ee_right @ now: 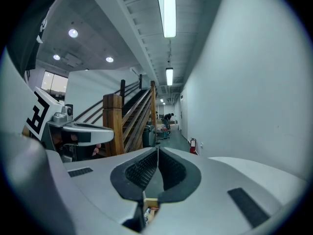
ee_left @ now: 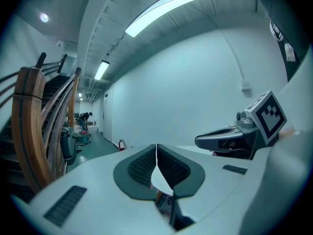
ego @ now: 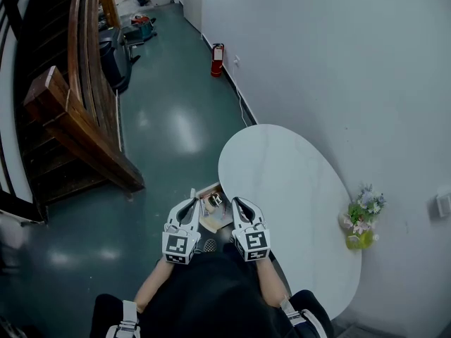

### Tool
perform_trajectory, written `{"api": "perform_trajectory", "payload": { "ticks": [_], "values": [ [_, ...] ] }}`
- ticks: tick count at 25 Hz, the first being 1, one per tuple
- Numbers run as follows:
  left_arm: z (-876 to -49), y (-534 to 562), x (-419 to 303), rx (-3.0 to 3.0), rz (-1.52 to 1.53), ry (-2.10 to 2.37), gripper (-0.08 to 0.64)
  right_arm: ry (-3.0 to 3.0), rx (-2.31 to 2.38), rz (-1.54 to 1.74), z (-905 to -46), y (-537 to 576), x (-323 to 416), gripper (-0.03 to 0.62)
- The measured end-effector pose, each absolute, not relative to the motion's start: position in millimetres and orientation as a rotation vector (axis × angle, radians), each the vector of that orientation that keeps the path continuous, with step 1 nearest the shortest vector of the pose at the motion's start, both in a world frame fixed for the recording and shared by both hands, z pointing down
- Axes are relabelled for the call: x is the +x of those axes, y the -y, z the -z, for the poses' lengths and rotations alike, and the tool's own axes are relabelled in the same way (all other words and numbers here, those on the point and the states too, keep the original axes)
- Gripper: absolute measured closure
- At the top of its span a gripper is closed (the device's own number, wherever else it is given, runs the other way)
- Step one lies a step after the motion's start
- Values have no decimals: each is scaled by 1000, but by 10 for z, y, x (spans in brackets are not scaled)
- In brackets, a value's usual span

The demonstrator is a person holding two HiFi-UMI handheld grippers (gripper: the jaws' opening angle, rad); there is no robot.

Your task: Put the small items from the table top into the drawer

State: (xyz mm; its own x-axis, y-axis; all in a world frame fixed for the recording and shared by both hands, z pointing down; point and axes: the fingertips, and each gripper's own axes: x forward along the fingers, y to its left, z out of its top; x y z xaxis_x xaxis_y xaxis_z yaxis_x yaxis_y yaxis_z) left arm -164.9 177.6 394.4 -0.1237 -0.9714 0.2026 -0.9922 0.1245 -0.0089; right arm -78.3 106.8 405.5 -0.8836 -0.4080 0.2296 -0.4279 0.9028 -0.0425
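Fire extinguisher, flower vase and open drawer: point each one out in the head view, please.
fire extinguisher (ego: 217, 60): head view, on its red body.
flower vase (ego: 360, 239): head view, on its yellow-green base.
drawer (ego: 206, 188): head view, on its far rim.

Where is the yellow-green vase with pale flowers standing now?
In the head view, the yellow-green vase stands on the right edge of the white oval table, beside the grey wall.

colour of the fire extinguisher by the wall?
Red. The fire extinguisher shows best in the head view.
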Motion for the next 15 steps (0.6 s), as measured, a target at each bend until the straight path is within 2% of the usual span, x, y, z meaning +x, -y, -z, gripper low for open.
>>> {"api": "perform_trajectory", "payload": {
  "ticks": [15],
  "values": [
    [-3952, -1716, -1701, 1980, -189, 2238, 535, 2841, 639, -131, -4080, -1028, -850, 558]
  ]
}}
